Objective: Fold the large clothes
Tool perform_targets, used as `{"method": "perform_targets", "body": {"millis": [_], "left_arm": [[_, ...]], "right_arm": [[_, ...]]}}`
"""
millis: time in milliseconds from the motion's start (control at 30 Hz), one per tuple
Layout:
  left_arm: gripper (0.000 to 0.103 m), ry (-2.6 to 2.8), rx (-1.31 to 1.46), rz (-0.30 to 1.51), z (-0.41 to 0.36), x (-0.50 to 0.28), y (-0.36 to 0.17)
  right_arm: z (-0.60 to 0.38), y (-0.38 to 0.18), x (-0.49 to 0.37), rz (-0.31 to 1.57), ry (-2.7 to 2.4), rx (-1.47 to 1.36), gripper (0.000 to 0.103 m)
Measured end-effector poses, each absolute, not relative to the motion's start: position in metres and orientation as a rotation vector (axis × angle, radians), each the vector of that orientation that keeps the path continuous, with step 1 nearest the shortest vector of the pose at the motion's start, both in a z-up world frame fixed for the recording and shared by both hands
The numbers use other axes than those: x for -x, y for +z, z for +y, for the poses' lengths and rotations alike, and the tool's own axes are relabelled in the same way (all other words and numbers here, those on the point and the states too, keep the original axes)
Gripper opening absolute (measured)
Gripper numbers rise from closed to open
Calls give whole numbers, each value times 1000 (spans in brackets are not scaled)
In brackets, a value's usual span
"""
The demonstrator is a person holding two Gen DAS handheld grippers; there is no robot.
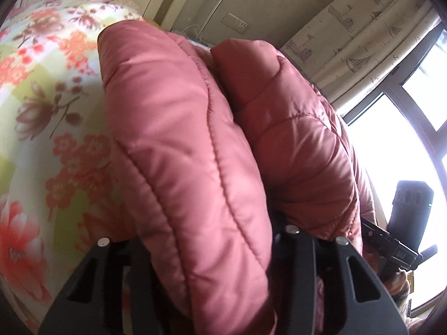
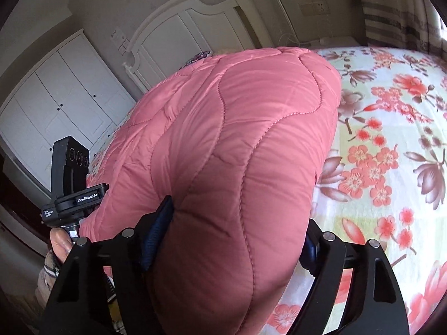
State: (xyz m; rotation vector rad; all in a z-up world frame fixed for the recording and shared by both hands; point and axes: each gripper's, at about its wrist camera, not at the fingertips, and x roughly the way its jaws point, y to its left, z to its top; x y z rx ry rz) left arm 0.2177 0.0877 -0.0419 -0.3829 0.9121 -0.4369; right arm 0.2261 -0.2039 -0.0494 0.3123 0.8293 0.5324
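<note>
A pink quilted jacket [image 1: 181, 139] lies bunched on the floral bed sheet [image 1: 56, 111]. A thick fold of it runs between the jaws of my left gripper [image 1: 212, 254] and hides the fingertips; the jaws stand tight against it. In the right wrist view the same jacket [image 2: 237, 139] bulges up between the blue pads [image 2: 156, 231] of my right gripper [image 2: 233, 243], which press on it from both sides. The left gripper's body [image 2: 72, 173] shows at the jacket's left edge, held by a hand [image 2: 60, 243]. The right gripper's body [image 1: 405, 223] shows at the right of the left wrist view.
The floral sheet [image 2: 391, 139] stretches to the right of the jacket. A white headboard [image 2: 181, 28] and white wardrobe [image 2: 56, 97] stand behind the bed. A patterned curtain [image 1: 363, 28] and a bright window [image 1: 405, 139] lie on the other side.
</note>
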Motion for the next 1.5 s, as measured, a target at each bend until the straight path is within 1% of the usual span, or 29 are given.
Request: {"method": "perform_targets", "body": {"millis": [100, 167, 333, 433, 500, 567, 633, 667, 700, 767, 833, 900, 967, 1000, 1033, 1067, 1133, 1200, 1267, 1367, 1433, 1500], "left_arm": [[40, -462, 408, 912, 77, -239, -39], [39, -480, 441, 915, 69, -270, -39], [39, -521, 467, 934, 36, -345, -41], [39, -519, 469, 949, 17, -389, -48], [43, -489, 435, 948, 10, -403, -52], [48, -474, 415, 941, 7, -408, -53], [58, -473, 415, 940, 11, -406, -54], [68, -451, 411, 935, 16, -404, -53], [73, -437, 412, 927, 26, -397, -54], [75, -405, 403, 901, 33, -387, -47], [77, -290, 326, 811, 41, -371, -23], [77, -165, 260, 661, 46, -348, 14], [77, -154, 252, 547, 42, -332, 51], [78, -169, 230, 484, 32, -327, 74], [80, -180, 177, 452, 18, -328, 91], [84, -199, 75, 450, -9, -337, 110], [85, -281, -45, 525, -52, -362, 122], [85, -326, -134, 598, -91, -395, 118], [85, -297, -264, 676, -125, -435, 98], [85, -182, -370, 792, -132, -476, 46], [88, -159, -331, 824, -117, -485, 17], [96, -143, -296, 801, -108, -489, -1]], "right_arm": [[-207, -35, -231, 775, 500, -269, 76], [-215, -25, -243, 750, 478, -263, 76], [-239, 7, -291, 691, 406, -231, 75], [-256, 10, -334, 711, 367, -210, 74], [-267, -3, -360, 745, 345, -211, 74], [-280, -30, -383, 798, 320, -246, 77], [-291, -61, -393, 827, 313, -327, 83], [-294, -66, -389, 814, 322, -354, 84], [-295, -67, -385, 806, 326, -361, 90], [-295, -59, -378, 795, 311, -337, 93], [-295, -39, -370, 766, 251, -289, 94], [-292, -12, -347, 668, 173, -231, 95], [-283, 7, -325, 555, 158, -157, 95], [-275, 14, -313, 510, 177, -119, 93], [-265, 16, -306, 496, 199, -95, 81], [-254, 16, -303, 492, 223, -71, 75], [-224, 10, -301, 516, 271, -25, 60], [-187, -1, -303, 544, 328, 29, 51], [-149, -10, -294, 541, 343, 157, 49], [-115, -34, -291, 582, 312, 340, 50], [-109, -45, -292, 589, 291, 363, 50], [-107, -49, -295, 599, 298, 361, 50]]}}
